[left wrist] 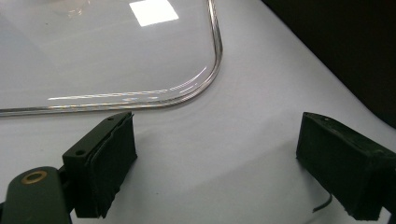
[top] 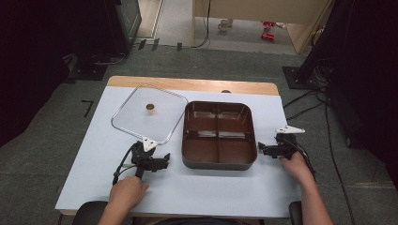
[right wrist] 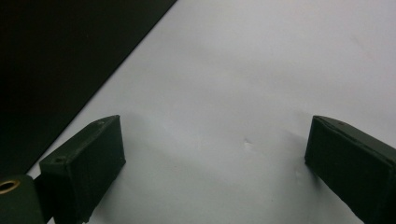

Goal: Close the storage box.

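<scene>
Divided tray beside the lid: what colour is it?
Dark brown tray, clearest in the high view.

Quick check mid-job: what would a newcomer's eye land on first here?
The dark brown four-compartment tray at the table's middle stands out against the white table cover. Left of it lies the clear lid, with the left tool open just off its near corner. The right tool rests open beside the tray's right wall.

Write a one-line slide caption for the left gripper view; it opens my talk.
Open left hand-held gripper hovers over the white table, near the clear lid corner.
</scene>
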The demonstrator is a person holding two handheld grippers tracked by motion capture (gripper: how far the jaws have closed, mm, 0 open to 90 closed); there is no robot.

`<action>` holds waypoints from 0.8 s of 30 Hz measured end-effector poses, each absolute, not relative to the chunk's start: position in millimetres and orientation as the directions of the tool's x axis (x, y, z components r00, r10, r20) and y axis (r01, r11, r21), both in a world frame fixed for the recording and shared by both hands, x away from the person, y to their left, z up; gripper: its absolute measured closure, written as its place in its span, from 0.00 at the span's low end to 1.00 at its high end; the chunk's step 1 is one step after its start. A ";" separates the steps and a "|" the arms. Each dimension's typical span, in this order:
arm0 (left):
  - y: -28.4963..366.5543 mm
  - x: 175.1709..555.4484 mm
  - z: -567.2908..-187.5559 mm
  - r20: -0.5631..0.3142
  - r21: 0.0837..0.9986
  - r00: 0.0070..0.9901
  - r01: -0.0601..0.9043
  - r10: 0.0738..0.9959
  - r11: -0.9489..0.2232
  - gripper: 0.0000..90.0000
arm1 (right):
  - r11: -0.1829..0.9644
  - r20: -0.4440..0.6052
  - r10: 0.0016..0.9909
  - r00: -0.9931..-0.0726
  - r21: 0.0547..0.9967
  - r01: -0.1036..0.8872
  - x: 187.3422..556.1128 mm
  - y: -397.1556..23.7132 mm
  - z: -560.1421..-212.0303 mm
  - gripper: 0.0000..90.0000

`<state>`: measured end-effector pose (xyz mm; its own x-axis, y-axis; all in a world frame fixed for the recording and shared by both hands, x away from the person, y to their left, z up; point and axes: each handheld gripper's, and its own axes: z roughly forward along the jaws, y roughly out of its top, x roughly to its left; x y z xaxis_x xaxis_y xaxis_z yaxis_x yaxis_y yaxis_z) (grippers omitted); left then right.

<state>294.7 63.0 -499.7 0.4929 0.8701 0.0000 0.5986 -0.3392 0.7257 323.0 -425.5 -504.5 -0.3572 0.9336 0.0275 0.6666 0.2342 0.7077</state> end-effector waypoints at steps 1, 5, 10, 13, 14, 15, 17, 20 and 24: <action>63.2 294.6 -499.7 0.000 0.726 0.494 0.598 0.870 -0.340 0.13 | 0.235 0.027 0.934 -0.357 0.707 0.667 323.1 -425.6 -504.4 0.05; 64.9 295.1 -499.8 -0.022 0.730 0.498 0.601 0.867 -0.327 0.12 | 0.234 0.028 0.934 -0.357 0.707 0.667 323.1 -425.6 -504.4 0.05; 63.3 294.8 -499.8 -0.003 0.725 0.498 0.599 0.867 -0.341 0.12 | 0.234 0.028 0.934 -0.357 0.707 0.667 323.1 -425.5 -504.4 0.05; 63.2 295.1 -499.9 -0.003 0.725 0.499 0.599 0.867 -0.341 0.12 | 0.235 0.027 0.934 -0.357 0.707 0.667 323.1 -425.5 -504.4 0.05; 63.2 295.1 -499.9 -0.003 0.725 0.499 0.599 0.867 -0.341 0.12 | 0.235 0.027 0.934 -0.357 0.707 0.667 323.1 -425.5 -504.4 0.05; 63.0 294.9 -499.8 -0.002 0.724 0.498 0.599 0.867 -0.343 0.12 | 0.235 0.027 0.934 -0.357 0.707 0.667 323.1 -425.5 -504.4 0.05; 63.4 295.1 -499.6 -0.004 0.723 0.499 0.600 0.867 -0.342 0.12 | 0.235 0.027 0.934 -0.357 0.707 0.667 323.1 -425.5 -504.4 0.05; 63.3 295.1 -499.7 -0.004 0.723 0.500 0.600 0.866 -0.343 0.12 | 0.235 0.027 0.934 -0.357 0.707 0.667 323.1 -425.5 -504.4 0.05; 62.6 294.9 -499.8 0.000 0.724 0.498 0.598 0.867 -0.344 0.11 | 0.234 0.028 0.934 -0.357 0.707 0.667 323.1 -425.5 -504.4 0.05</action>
<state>294.9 62.6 -499.8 0.4982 0.8671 0.0004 0.5983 -0.3441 0.7237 323.1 -425.5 -504.4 -0.3571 0.9337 0.0278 0.6673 0.2342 0.7070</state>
